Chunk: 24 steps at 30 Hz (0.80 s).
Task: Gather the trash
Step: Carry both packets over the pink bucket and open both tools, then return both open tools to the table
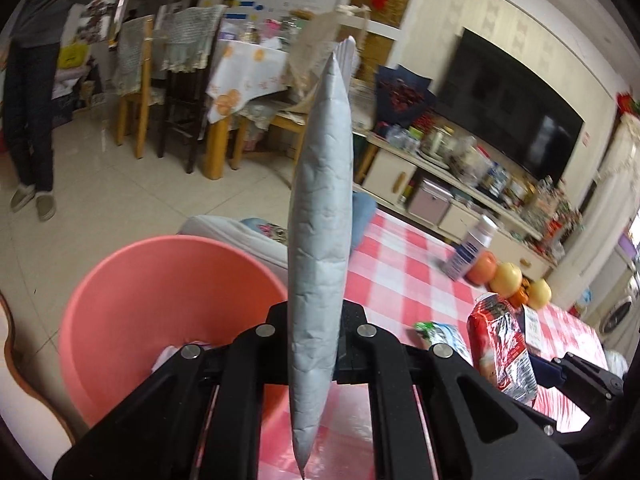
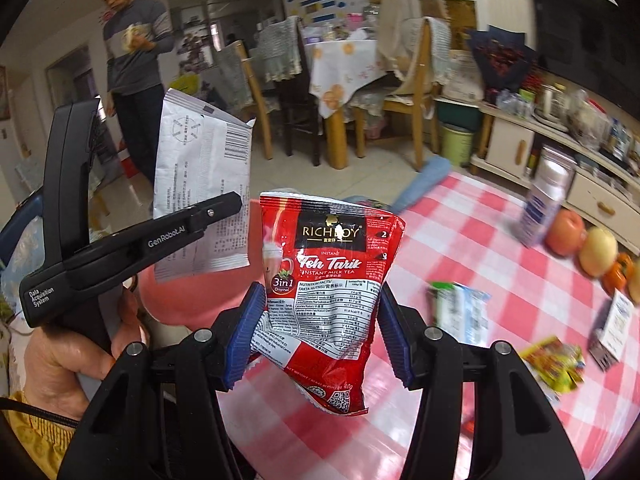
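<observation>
- The round salmon-pink plastic basin (image 1: pixel 160 300) sits at the left edge of the red-and-white checked tablecloth (image 1: pixel 408 264); something pale lies in its bottom.
- The left gripper (image 1: pixel 316 332) has its fingers clamped tight on a flat silver-white foil sachet (image 1: pixel 320 216), seen edge-on and standing upright just right of the basin's rim. In the right wrist view the same sachet (image 2: pixel 204 184) shows its printed back and barcode, above the basin (image 2: pixel 188 292), with a bare hand (image 2: pixel 68 364) around the gripper's handle.
- The right gripper (image 2: pixel 320 336) pinches a crumpled red instant milk tea packet (image 2: pixel 328 280) between its blue ribbed pads (image 2: pixel 244 336), held above the cloth just right of the basin.
- Further right of the basin, a green-and-white wrapper (image 2: pixel 460 312) and a yellow wrapper (image 2: pixel 556 364) lie on the cloth.
- Well right of the basin, at the far side of the table, stand a blue-and-white carton (image 2: pixel 544 204) and a row of apples and oranges (image 2: pixel 592 248).
- Beyond the basin, a person in a grey striped sweater (image 2: pixel 132 44) stands on the tiled floor.
</observation>
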### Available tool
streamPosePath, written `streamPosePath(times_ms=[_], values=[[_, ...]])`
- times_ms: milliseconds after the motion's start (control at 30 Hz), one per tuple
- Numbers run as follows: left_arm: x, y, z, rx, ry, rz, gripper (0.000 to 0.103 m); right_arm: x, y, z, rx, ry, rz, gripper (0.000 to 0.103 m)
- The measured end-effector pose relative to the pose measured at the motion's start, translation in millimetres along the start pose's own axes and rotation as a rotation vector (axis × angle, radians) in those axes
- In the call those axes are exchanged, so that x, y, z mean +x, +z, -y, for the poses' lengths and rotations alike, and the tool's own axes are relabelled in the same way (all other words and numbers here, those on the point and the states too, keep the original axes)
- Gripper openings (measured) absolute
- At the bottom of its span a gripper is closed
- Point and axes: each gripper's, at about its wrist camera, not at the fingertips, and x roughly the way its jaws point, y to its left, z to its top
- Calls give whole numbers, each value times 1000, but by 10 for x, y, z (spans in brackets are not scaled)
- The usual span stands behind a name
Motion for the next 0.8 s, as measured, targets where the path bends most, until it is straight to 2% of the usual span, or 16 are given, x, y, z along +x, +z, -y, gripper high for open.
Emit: streamPosePath(times_ms=[267,600,700,733,767,800], values=[[1,76,-510,-102,103,7,11,395,265,-476,-67,73,-28,57],[74,138,-870,-166,177,-10,11,817,331,-686,-115,87,-78,57],[119,133,-911,-176,199,-25,12,900,334,-659,-93,92,-84,58],[122,128,-913,-172,214,-27,14,907,338,-645,-83,92,-78,61],[126,132,-913,-164,238,-27,26,897,339,-627,-71,100,-72,70],[122,136,-905,-159,255,-23,49,860,335,-596,-54,97,-53,76]])
